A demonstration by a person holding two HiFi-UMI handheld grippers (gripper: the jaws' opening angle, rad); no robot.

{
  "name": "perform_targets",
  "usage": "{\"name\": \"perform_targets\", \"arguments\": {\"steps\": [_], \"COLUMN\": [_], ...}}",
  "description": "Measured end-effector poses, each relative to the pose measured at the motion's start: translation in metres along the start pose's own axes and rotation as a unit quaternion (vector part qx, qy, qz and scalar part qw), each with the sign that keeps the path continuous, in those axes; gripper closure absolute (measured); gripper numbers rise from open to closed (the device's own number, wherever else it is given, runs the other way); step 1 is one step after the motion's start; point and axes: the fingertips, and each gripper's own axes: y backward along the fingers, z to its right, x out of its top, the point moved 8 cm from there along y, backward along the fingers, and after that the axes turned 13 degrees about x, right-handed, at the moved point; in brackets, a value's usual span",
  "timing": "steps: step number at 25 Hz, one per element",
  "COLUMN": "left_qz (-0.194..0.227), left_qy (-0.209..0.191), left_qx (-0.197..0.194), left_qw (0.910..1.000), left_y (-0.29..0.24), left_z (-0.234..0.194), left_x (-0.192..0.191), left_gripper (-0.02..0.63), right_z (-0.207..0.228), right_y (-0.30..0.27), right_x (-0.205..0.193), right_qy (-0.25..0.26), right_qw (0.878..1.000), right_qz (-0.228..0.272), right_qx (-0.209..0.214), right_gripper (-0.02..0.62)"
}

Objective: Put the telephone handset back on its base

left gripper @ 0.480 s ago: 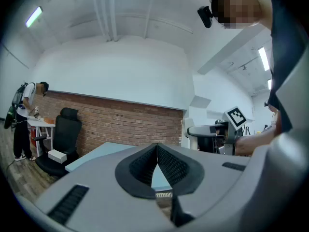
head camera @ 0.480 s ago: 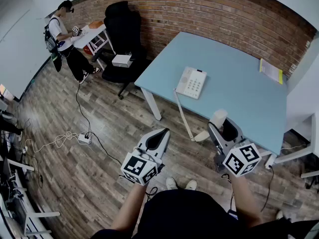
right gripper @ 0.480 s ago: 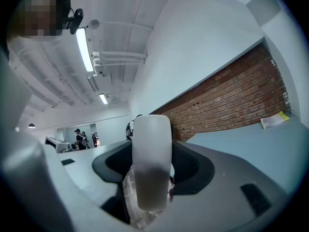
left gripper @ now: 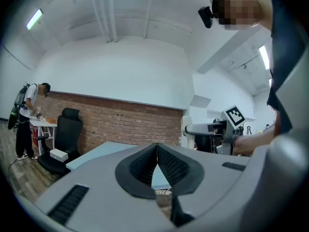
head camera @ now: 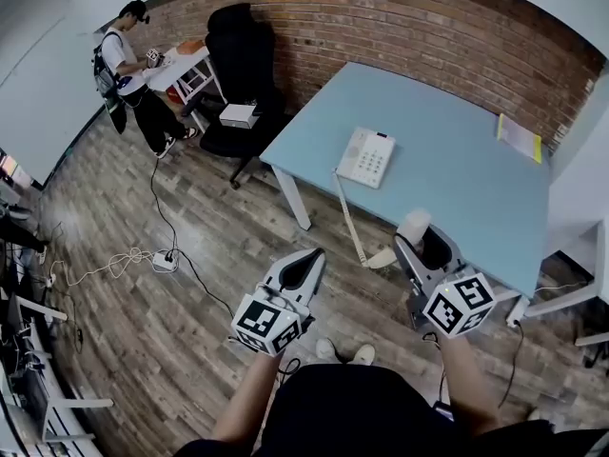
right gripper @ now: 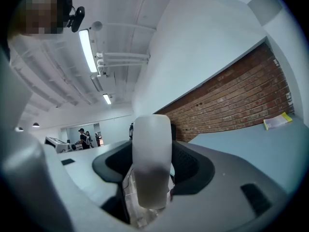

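The right gripper (head camera: 425,243) is clamped on the white handset (head camera: 414,226). Its jaws are spread wide around the handset's body. In the right gripper view the handset stands upright between the two dark pads (right gripper: 185,166) and fills the gap between them. The gripper points level and holds the handset in the air above the wooden floor (head camera: 190,331). It is just off the near edge of the blue table (head camera: 457,169) and well apart from the phone base (head camera: 366,157). The phone base lies flat on the table, near the front left corner. A coiled cord (head camera: 348,219) runs from the front of the base, over the table edge and down to the lower end of the handset.

The left gripper (head camera: 311,256) is closed with nothing in it. In the left gripper view its ribbed pads (left gripper: 172,166) meet at the tips. It points level above the floor, to the left of the right gripper and clear of the table.

A yellow-edged booklet (head camera: 519,136) lies at the far right side of the table. A black office chair (head camera: 238,55) stands against the brick wall (head camera: 428,17) with a white box (head camera: 238,115) on its seat. Another person (head camera: 128,65) stands at a small white desk (head camera: 186,69) at the far left, and a power strip (head camera: 164,261) with its cables lies on the floor
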Motion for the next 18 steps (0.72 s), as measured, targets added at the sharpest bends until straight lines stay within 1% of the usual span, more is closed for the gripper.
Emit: {"name": "perform_targets", "arguments": {"steps": [5, 11, 18], "left_qz": [0.002, -0.005, -0.005], "left_qy": [-0.003, -0.005, -0.002], "left_qx": [0.015, 0.035, 0.045], "left_qw": [0.9999, 0.9994, 0.999], "left_y": [0.003, 0.013, 0.017], "left_z": [0.008, 0.015, 0.017], "left_x": [-0.002, -0.006, -0.007], "left_gripper": [0.597, 0.595, 0.597], "right_z": [0.003, 0.005, 0.005], "right_y": [0.003, 0.005, 0.004], "right_x": [0.001, -0.001, -0.003], "right_qy": [0.001, -0.001, -0.008], "right_qw": [1.0, 1.0, 0.999], "right_qz": [0.0, 0.0, -0.002], "right_qx": [0.015, 0.032, 0.039], "right_gripper": [0.348, 0.348, 0.348]}}
